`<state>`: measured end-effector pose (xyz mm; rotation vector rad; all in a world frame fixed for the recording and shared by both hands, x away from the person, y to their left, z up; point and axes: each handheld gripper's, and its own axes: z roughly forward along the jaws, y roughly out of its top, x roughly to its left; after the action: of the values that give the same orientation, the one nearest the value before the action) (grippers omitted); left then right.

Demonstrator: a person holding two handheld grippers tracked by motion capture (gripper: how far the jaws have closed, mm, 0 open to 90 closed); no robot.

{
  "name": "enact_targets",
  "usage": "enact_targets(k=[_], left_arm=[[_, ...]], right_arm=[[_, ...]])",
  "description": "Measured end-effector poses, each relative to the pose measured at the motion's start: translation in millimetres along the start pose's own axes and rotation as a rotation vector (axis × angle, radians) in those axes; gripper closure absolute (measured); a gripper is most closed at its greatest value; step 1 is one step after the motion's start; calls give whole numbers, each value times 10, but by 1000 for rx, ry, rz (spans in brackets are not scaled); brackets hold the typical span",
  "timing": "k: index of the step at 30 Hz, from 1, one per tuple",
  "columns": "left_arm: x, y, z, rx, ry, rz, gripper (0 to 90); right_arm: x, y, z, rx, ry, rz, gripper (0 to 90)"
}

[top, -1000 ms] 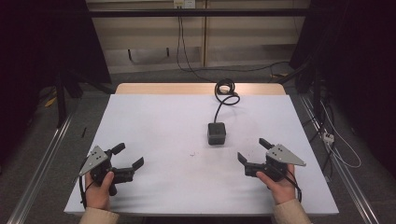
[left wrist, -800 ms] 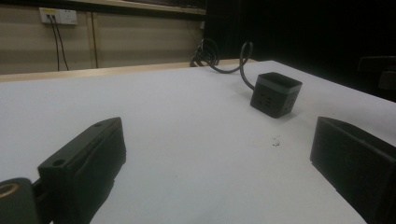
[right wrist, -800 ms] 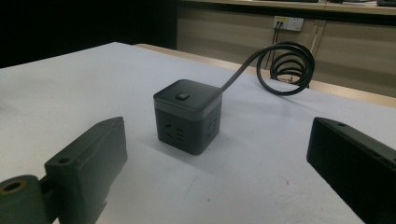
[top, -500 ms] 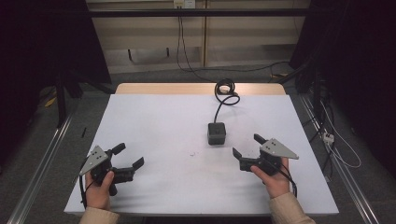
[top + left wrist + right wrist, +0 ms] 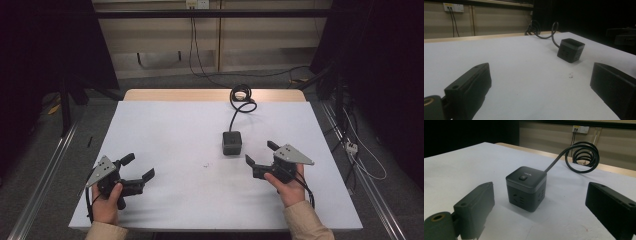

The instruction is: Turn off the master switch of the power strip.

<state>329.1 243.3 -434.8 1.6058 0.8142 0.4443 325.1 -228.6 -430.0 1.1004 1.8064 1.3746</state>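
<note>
Right now the right gripper (image 5: 261, 156) sits just beside the black socket cube (image 5: 232, 143) mid-table, jaws spread and empty; the left gripper (image 5: 138, 168), likewise released, rests well apart, apparently on the table (image 5: 165, 130).

Socket cube (image 5: 526, 188): dark plastic, matt sides, smooth top with a slight sheen. Its cable (image 5: 579, 153): black, smooth, rubbery-looking sheath, faintly glossy. Table top (image 5: 170, 135): white, matt, even surface; far edge strip (image 5: 175, 95) looks like pale wood. Left gripper (image 5: 136, 168) and right gripper (image 5: 260, 153): black matt plastic-looking jaws. Plate (image 5: 295, 155) on the right gripper: grey, flat, dull metal look.
</note>
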Motion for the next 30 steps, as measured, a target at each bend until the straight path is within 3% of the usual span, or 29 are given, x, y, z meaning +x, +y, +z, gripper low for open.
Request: enact_targets(k=[30], left_arm=[[-3,-6,20,7,-6,0,31]], right_arm=[[-23,156,220,16,5,-7,92]])
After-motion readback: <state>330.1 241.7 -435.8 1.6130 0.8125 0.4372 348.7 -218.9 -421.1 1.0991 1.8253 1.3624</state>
